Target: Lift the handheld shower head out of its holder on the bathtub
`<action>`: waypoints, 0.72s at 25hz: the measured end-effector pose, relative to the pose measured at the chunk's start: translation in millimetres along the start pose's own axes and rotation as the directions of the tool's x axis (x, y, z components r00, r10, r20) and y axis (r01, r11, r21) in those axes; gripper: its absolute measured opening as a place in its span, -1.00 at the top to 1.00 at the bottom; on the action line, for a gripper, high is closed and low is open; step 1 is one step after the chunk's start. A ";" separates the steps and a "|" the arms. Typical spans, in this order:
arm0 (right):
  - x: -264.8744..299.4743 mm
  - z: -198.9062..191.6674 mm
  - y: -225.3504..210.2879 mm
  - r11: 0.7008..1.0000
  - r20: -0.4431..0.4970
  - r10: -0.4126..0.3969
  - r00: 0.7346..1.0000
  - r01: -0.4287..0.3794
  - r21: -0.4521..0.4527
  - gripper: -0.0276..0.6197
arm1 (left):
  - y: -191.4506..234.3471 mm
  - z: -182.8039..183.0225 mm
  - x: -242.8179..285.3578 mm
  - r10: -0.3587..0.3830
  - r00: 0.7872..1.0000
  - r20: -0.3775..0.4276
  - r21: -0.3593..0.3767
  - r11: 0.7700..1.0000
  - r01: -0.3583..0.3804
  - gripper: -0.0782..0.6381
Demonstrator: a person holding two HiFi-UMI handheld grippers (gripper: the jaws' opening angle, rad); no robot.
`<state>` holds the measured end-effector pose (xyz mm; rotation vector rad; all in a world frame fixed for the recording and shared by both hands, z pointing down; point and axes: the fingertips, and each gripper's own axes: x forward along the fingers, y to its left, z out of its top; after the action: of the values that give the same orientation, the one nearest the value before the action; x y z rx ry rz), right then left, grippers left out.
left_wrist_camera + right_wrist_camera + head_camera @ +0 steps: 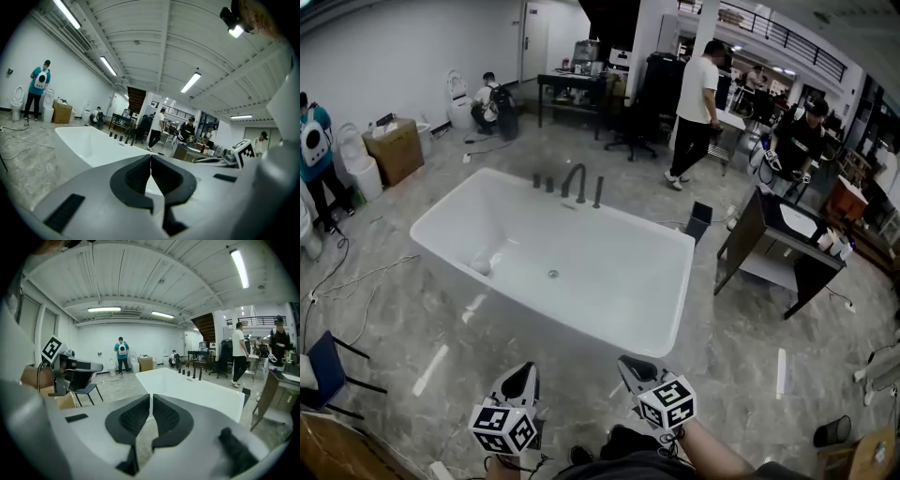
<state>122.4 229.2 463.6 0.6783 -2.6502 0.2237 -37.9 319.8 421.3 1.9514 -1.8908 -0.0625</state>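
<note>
My left gripper (pixel 151 158) is clenched on nothing, and my right gripper (pixel 151 398) is pinched together and empty too. Both hang short of the white bathtub (pixel 628 220), well apart from the dark fittings on its far rim. I take the handheld shower head (pixel 598 192) to be the slim upright beside the curved spout (pixel 574 181). I'd go round the tub, spread one gripper's jaws early, grip the stem squarely and draw straight up. Its holder and hose are too small to make out

Left tool (pixel 523 373), right tool (pixel 630 366), jaws together, empty
</note>
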 end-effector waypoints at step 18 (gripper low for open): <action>133.8 44.8 -100.9 0.996 0.047 -0.033 0.998 0.029 0.089 0.82 | 73.3 33.5 103.2 0.068 0.997 -0.038 0.015 0.998 -0.067 0.74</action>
<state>49.2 73.3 483.6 0.7619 -2.6869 0.3207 -110.2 212.4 440.9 1.8820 -1.9352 0.0073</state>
